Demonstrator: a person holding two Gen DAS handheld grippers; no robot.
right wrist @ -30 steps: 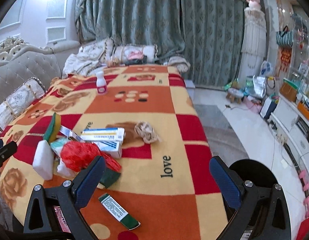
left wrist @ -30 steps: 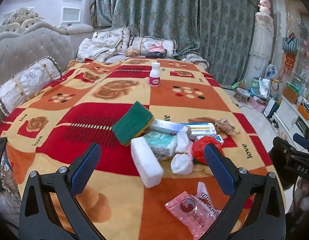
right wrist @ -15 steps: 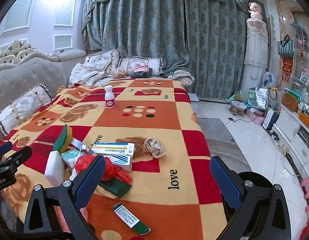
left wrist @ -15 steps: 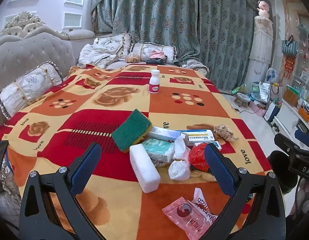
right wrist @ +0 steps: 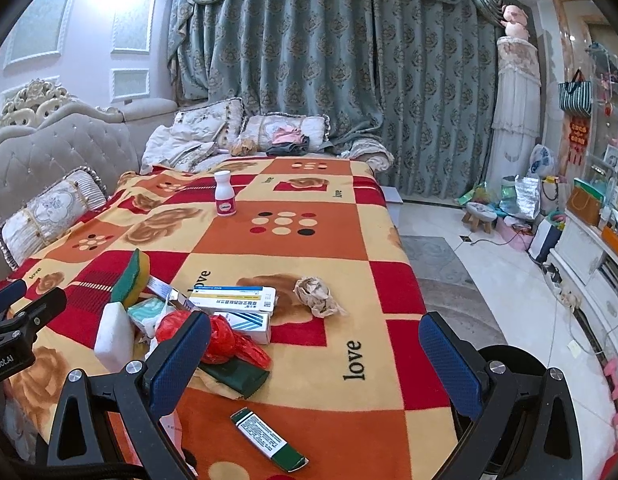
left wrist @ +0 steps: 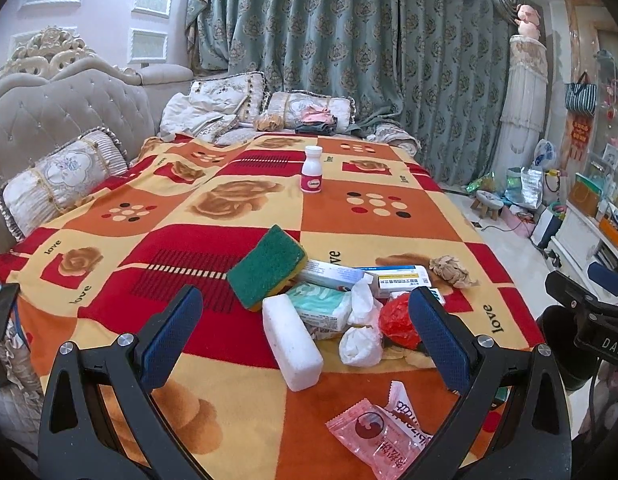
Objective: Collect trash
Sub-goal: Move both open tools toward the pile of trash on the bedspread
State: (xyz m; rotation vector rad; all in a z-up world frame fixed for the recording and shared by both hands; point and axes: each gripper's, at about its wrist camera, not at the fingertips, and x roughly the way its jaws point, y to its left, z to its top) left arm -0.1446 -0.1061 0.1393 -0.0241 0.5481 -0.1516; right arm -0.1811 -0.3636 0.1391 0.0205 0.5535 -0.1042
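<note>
A heap of litter lies on the patterned blanket (left wrist: 189,240): a green sponge (left wrist: 267,266), a white foam block (left wrist: 291,346), a tissue pack (left wrist: 323,310), crumpled white tissue (left wrist: 361,342), a red plastic bag (left wrist: 399,320), medicine boxes (right wrist: 233,298) and a brown paper wad (right wrist: 317,296). A pink wrapper (left wrist: 383,438) lies nearest, between my left gripper's arms. A green-tipped sachet (right wrist: 269,438) rests close to my right gripper. My left gripper (left wrist: 305,340) hangs open above the near edge of the heap. Right of the heap, my right gripper (right wrist: 315,356) is open and holds nothing.
A white bottle with a pink label (left wrist: 313,174) stands upright further back on the blanket. Cushions (left wrist: 61,176) and a tufted sofa back (left wrist: 65,116) line the left. A black bin (right wrist: 509,368) sits below the right gripper. Bags and a stool (right wrist: 479,214) clutter the tiled floor.
Both grippers have risen and drawn back from the heap, so more of the room and curtains shows. Nothing on the blanket has moved, and both stay open.
</note>
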